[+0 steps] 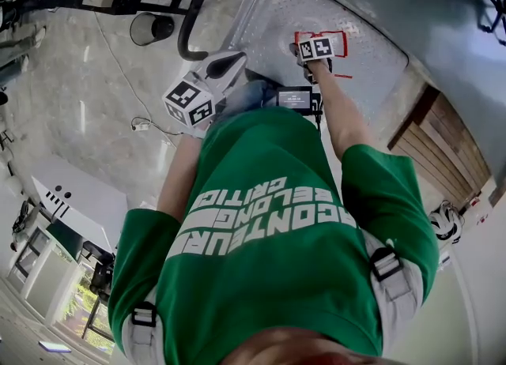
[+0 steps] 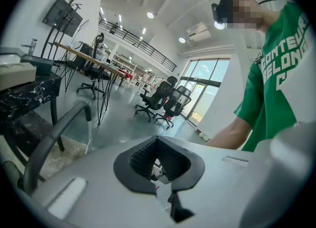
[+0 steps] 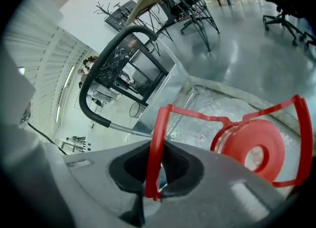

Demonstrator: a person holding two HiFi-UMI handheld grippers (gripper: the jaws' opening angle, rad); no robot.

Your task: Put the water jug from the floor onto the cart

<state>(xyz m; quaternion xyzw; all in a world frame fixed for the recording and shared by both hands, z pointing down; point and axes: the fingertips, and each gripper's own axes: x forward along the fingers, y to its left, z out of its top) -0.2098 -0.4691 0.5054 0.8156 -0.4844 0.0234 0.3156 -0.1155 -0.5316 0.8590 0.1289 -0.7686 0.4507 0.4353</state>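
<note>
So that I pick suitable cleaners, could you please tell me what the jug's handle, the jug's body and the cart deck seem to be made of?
Handle: probably glossy red plastic; thin, evenly coloured moulded bars, clamped in the right tool.
Jug body: likely clear plastic; see-through, with bright glints.
Cart deck: apparently bare grey metal; dull sheen and a dotted raised texture.

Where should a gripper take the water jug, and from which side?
By the red carry handle, coming from above. It is a thin bar standing clear of the red cap on top of the water jug, so narrow jaws can pinch across it. The clear body looks too wide for them. The right gripper is shut on that bar.
</note>
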